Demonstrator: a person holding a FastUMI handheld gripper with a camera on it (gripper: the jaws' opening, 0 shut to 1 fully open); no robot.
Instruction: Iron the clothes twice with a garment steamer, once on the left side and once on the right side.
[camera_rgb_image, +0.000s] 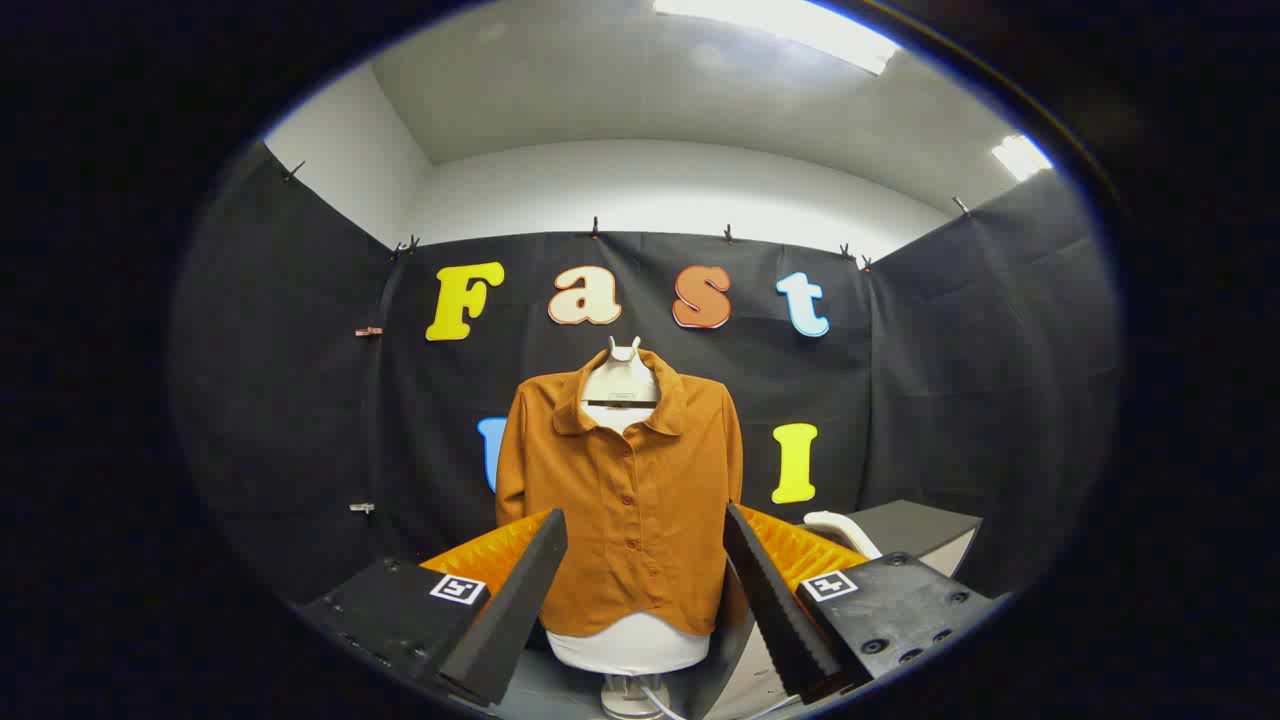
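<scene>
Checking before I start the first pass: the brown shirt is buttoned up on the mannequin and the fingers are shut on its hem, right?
Not quite. In the gripper view the brown shirt is buttoned on the mannequin, but the fingers are open, with nothing between them.

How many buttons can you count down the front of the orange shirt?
4 on the orange shirt: one mid-chest, then three more in a line down to the hem. Others may be hidden under the collar. The gripper has its fingers open, apart from the shirt.

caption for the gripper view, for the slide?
Open tool faces a brown button-up shirt on a white mannequin torso, fingers apart and holding nothing; white steamer handle beyond the right finger.
</scene>
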